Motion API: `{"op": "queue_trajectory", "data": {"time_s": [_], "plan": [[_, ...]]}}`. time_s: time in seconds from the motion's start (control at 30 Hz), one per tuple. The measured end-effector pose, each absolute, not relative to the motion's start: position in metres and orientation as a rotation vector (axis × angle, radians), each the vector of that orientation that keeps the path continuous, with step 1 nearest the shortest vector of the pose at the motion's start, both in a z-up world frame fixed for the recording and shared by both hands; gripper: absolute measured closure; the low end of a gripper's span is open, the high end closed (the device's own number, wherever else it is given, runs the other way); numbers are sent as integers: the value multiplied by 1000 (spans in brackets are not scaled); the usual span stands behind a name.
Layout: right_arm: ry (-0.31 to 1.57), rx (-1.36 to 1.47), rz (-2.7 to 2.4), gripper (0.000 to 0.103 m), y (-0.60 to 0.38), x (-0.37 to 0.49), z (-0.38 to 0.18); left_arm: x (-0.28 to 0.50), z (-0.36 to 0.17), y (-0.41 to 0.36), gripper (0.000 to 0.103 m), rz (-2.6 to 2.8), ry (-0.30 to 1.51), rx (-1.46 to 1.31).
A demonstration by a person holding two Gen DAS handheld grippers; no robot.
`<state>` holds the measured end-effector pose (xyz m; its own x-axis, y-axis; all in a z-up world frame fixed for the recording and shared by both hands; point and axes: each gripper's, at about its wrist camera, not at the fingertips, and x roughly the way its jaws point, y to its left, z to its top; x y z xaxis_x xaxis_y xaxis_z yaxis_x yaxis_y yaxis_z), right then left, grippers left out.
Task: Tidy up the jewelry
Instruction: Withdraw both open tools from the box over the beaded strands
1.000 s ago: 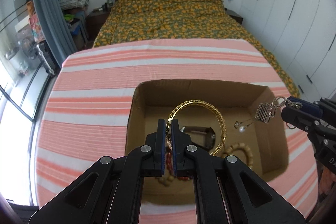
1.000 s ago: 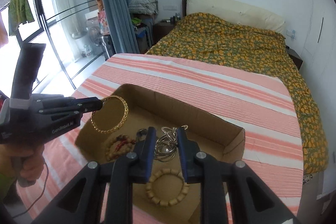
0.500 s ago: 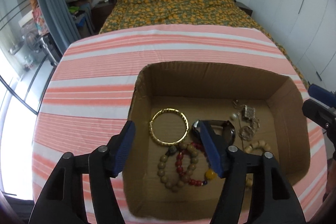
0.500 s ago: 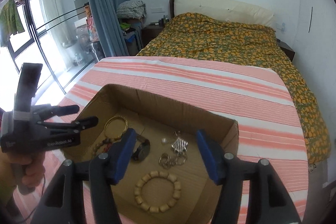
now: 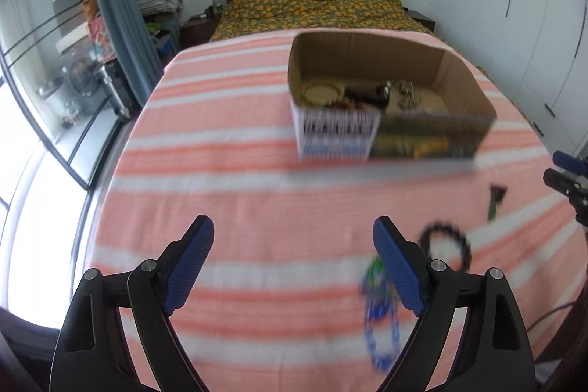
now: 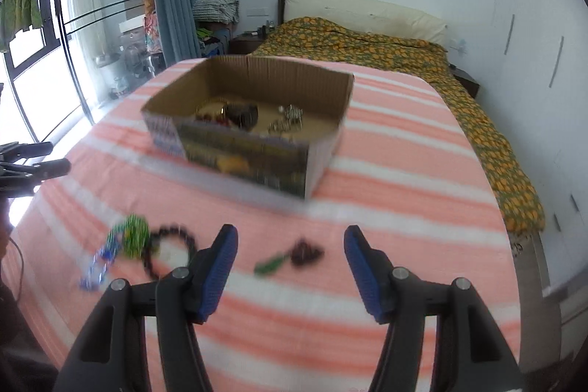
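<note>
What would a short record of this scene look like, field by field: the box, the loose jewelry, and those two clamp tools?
surface: striped cloth
container: open cardboard box, jewelry inside
gold bangle: in the box
black bead bracelet: loose on the cloth
blue and green beaded piece: loose, beside the black bracelet
green-tasselled dark piece: loose, ahead of the right gripper
left gripper: jaws opening, empty
right gripper: open, empty

Corrugated cardboard box (image 6: pixel 332 138) (printed outside); woven striped cloth (image 6: pixel 386 171).
</note>
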<state>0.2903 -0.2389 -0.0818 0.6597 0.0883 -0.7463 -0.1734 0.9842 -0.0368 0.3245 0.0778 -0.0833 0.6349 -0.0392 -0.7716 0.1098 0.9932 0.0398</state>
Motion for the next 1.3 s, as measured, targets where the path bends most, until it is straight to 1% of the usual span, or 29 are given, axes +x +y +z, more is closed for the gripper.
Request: {"op": "queue_trajectory", "data": {"time_s": [0.1, 0.2, 0.4, 0.67, 1.3], "plan": [[818, -69, 112, 42, -242, 251, -95, 274, -101, 78, 13, -50, 878, 96], [791, -43, 89, 42, -236, 216, -109, 241, -118, 74, 13, -52, 900, 59], [804, -39, 92, 42, -221, 194, -131, 209, -149, 61, 13, -67, 917, 5], [805, -37, 100, 42, -216, 184, -141, 203, -161, 58, 13, -58, 918, -1], [824, -24, 125, 42, -209, 192, -145, 224, -158, 52, 13, -83, 925, -44]]}}
